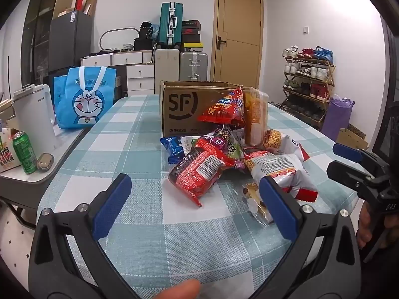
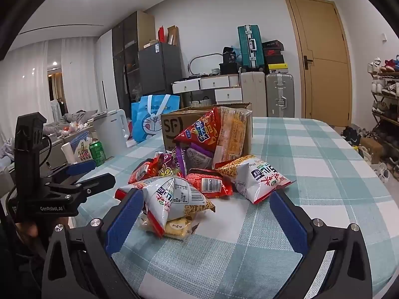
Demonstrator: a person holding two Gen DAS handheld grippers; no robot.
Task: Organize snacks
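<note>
Snack packets (image 1: 224, 154) lie heaped on the checked counter (image 1: 139, 134), spilling from the front of a cardboard box (image 1: 179, 107) printed with large letters; a red chip bag (image 1: 224, 111) and a tall orange pack (image 1: 254, 114) lean against the box's front. In the left wrist view, the left claw (image 1: 197, 204) hovers over bare cloth with its blue pads spread wide and nothing between them; a red packet (image 1: 197, 174) lies just ahead, and a clear biscuit packet (image 1: 254, 199) sits just beside the right-hand pad. The right claw (image 2: 207, 219) also stands wide open and holds nothing; a white noodle-snack bag (image 2: 172, 199) rests just beside its left pad, lying on a small pack of crackers (image 2: 177, 229), with another white bag (image 2: 254, 177) farther right. Along the counter's left side stand a blue cartoon tote bag (image 1: 84, 97), a white kettle (image 1: 35, 114) and a green can (image 1: 23, 152). Suitcases (image 1: 172, 25), white drawers (image 1: 124, 58) and a wooden door (image 1: 239, 32) fill the back wall, and a shoe rack (image 1: 309, 79) stands at the right.
</note>
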